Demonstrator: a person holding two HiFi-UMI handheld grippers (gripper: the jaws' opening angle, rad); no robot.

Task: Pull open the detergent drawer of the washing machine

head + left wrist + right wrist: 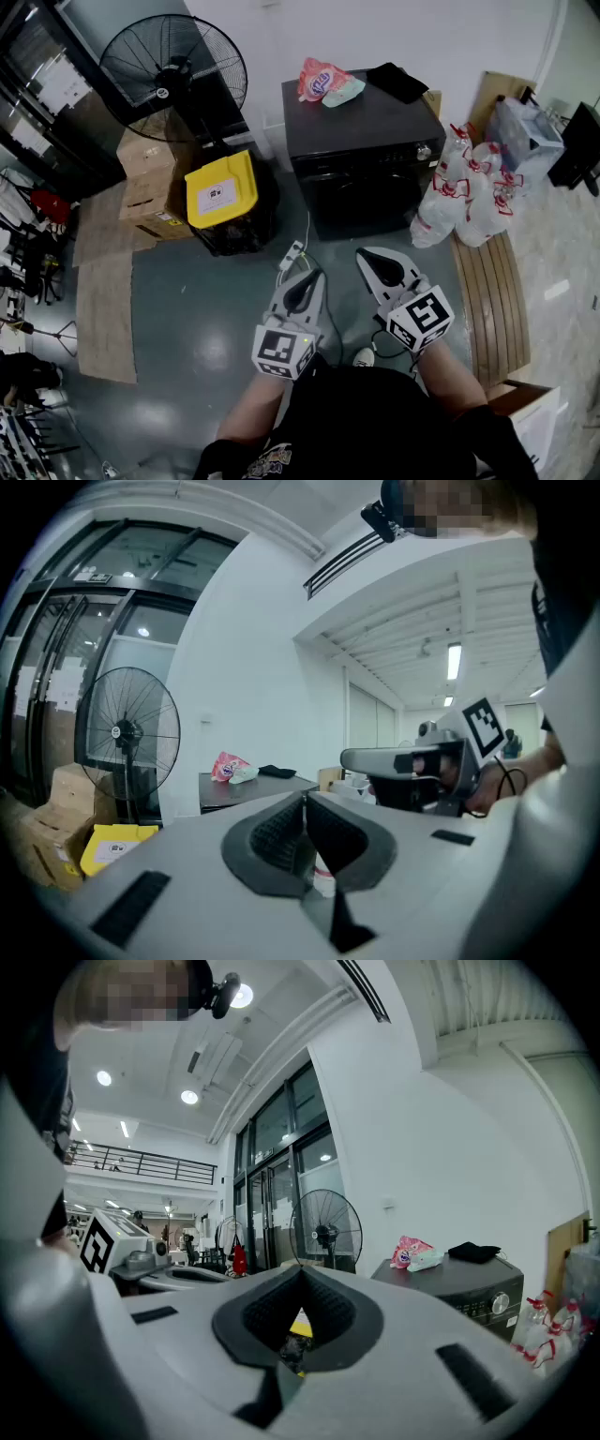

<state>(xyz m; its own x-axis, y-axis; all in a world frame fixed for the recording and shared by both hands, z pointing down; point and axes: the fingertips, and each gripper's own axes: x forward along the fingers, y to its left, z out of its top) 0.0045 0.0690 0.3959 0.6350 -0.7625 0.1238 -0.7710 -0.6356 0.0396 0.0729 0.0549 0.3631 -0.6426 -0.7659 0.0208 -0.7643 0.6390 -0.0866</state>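
Far left I see the fan (173, 70), w/ a yellow-lidded bin (219, 190) near it. My L gripper (314, 275) is near, centre, jaws clenched, nothing btwn. R gripper (367, 255) is just beside it, also clenched, empty. Washing machine (361, 141) sits far, well apart from both. I can't pick out its detergent drawer on the dark front. Bagged bottles (469, 187) stand right of it.

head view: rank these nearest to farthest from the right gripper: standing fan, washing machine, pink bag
From the right gripper:
1. washing machine, straight ahead, its dark front facing the gripper.
2. pink bag, on top of the machine, toward the back left.
3. standing fan, far off to the left, beyond the yellow-lidded bin.
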